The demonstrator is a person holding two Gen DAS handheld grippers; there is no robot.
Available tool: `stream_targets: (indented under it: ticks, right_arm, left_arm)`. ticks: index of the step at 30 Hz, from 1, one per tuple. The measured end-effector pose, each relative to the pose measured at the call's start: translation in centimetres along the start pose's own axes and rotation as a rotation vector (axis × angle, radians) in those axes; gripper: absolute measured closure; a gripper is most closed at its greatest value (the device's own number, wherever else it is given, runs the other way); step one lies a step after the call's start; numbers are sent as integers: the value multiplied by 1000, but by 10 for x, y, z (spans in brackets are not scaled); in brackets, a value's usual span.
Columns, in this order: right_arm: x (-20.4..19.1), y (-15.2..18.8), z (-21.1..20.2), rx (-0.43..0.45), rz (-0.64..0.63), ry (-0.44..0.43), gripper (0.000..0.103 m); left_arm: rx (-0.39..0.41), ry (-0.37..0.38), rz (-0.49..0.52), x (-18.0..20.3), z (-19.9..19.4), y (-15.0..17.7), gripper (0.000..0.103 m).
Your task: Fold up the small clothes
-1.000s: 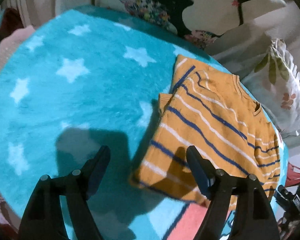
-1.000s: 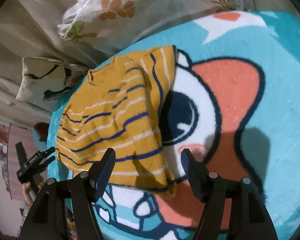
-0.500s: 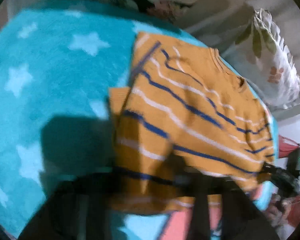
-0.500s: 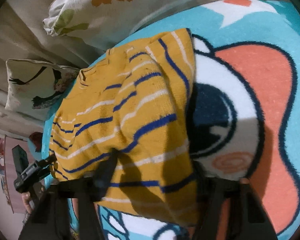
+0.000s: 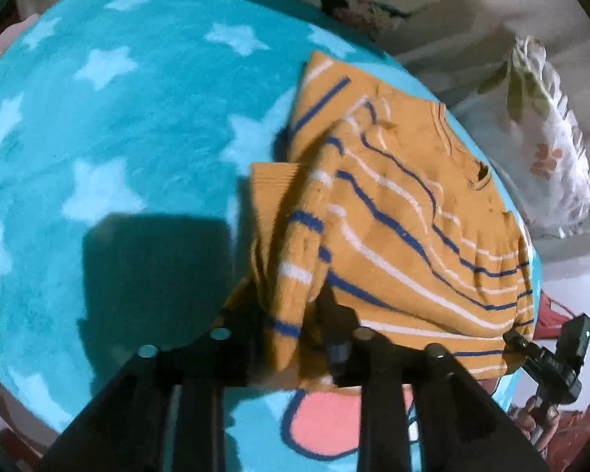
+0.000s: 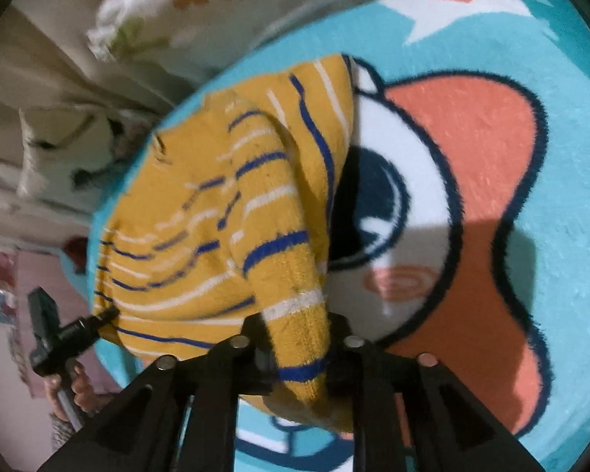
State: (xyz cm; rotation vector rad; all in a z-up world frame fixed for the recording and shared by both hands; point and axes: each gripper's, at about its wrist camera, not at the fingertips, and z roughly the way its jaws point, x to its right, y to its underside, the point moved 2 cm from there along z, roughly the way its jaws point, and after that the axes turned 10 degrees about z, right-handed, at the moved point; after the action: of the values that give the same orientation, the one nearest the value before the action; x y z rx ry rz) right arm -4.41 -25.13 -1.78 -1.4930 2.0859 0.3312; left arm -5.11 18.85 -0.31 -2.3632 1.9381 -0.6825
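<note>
A small mustard-yellow sweater (image 5: 393, 212) with blue and white stripes lies on a turquoise blanket (image 5: 118, 137). My left gripper (image 5: 291, 338) is shut on the sweater's near hem corner, and the cloth rises in a ridge between the fingers. My right gripper (image 6: 299, 350) is shut on the other hem corner of the sweater (image 6: 224, 228) and lifts it off the blanket (image 6: 550, 157). Each gripper shows in the other's view, the right one at the sweater's far edge (image 5: 546, 354), the left one likewise (image 6: 59, 334).
The blanket carries white stars and a cartoon figure in orange, white and navy (image 6: 452, 181). Floral pillows (image 5: 546, 149) lie along the far side of the bed, also in the right wrist view (image 6: 169, 11). The bed's edge runs just beyond the sweater.
Both grippers moved onto the sweater's near hem and shut on it. The hem has since risen off the blanket and bunched into ridges.
</note>
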Motion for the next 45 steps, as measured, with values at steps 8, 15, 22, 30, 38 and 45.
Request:
stream_targets:
  ticks: [8,15,22,30,38,45]
  right_arm:
    - [-37,-17,-78,307,-201,75,71]
    - [-101,-43,3,132,-353,5,71]
    - [-69,-94,59,79,-231,98,81]
    - [-59,-112,27,172,-132,138,88]
    - [-98,-70,-13,241,-214,181,80]
    - [-160,-11,23,142,-344,122,76]
  left_arm:
    - [172,-110,-36,-17,-67,2,59]
    - [172,-145,130,39,-50,-18,59]
    - [51,-240,94,22,20,-71,59]
    - [17,-152,27,-15,38,-101,54]
    - [47,-87,55,-28,20,-98,54]
    - [69,-55,26,-51,-1,-81,51]
